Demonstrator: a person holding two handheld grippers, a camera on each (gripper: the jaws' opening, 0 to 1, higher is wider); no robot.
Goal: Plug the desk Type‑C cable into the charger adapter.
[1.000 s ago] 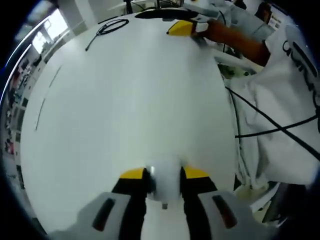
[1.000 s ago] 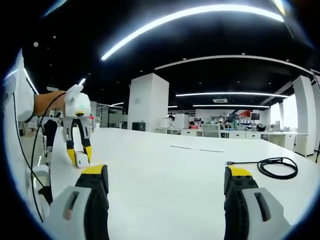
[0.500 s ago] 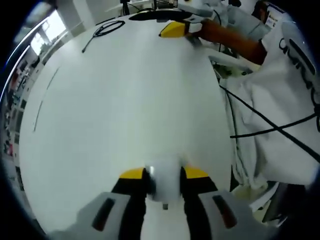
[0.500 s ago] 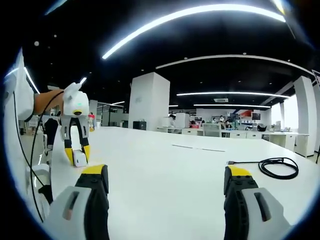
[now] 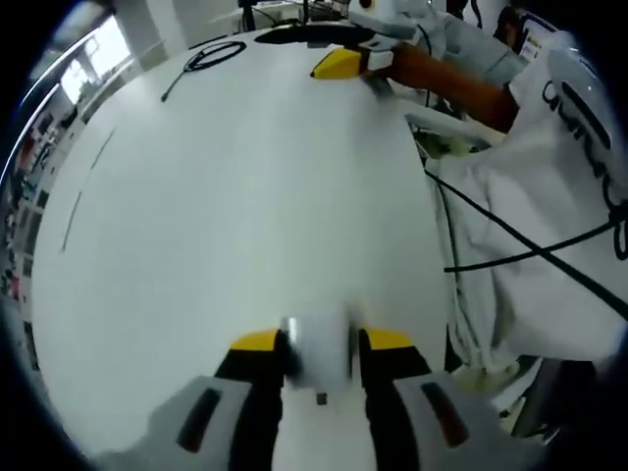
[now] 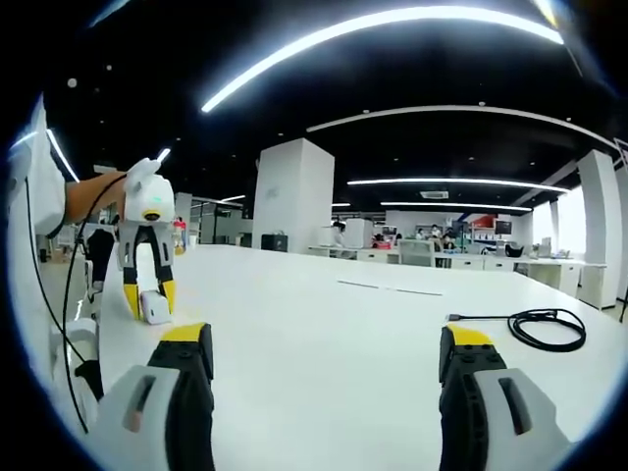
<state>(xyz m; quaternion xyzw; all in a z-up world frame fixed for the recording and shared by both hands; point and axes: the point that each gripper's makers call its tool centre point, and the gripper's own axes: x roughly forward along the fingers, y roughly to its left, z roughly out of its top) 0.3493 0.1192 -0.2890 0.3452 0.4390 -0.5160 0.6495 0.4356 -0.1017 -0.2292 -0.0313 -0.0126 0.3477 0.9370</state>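
- Left gripper point(image 5: 320, 343): jaws clenched on the white charger adapter point(image 5: 319, 351), held above the white worktop point(image 5: 245, 196); in the right gripper view this gripper point(image 6: 147, 304) stands at far left, the adapter point(image 6: 153, 306) between its yellow tips.
- Right gripper point(image 6: 324, 358): jaws spread wide with nothing between them, low over the worktop point(image 6: 324, 324).
- Type-C cable point(image 6: 535, 326): black, coiled on the worktop ahead and to the right of the right gripper, well apart from the adapter; at the far edge in the left gripper view point(image 5: 211, 56).

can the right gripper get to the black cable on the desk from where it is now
Probably yes. The right gripper is open and empty, and the coiled cable lies ahead to its right on the white desk, with only bare desk between them. The left gripper, holding the charger, is off to the other side.
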